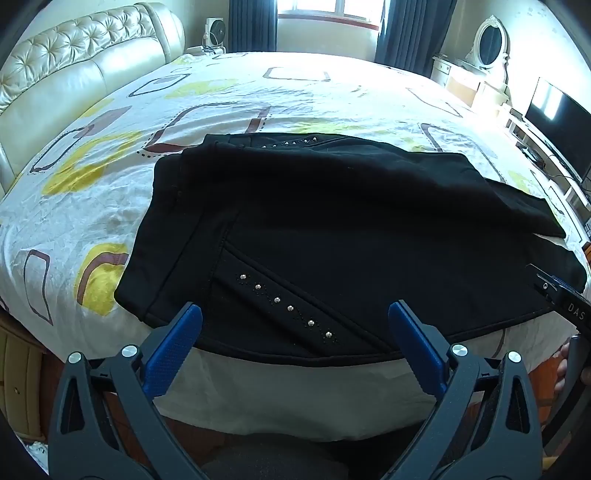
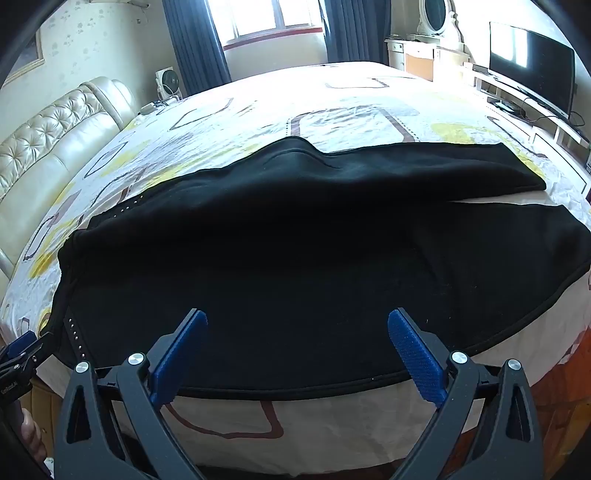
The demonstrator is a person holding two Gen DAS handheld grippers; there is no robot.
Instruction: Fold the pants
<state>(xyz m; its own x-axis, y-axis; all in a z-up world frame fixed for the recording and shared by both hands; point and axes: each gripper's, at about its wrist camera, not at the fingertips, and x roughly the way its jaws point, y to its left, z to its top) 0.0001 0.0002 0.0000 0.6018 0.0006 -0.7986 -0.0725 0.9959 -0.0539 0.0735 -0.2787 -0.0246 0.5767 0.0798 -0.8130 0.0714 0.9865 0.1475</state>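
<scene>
While the black pants lie spread on the near part of the bed, close to its front edge, folding appears only partly done. One layer already lies over another: in the left wrist view a studded pocket seam shows near the front and a second studded line at the far edge, which suggests the legs are laid together. The right wrist view shows the two leg ends apart at the right, with a strip of sheet between them, so alignment is imperfect. The lengthwise folds — legs toward waistband — remain, as a judgement.

Both claws stand free of the cloth. The left gripper hovers above the pocket area with its fingers spread wide, holding nothing; the right gripper hovers above the leg section, likewise spread and empty.

Beyond the garment: a tufted headboard to the left, a window with dark curtains ahead, a dresser with an oval mirror and a television to the right. Nothing lies on the pants — only the bed edge constrains the work.
</scene>
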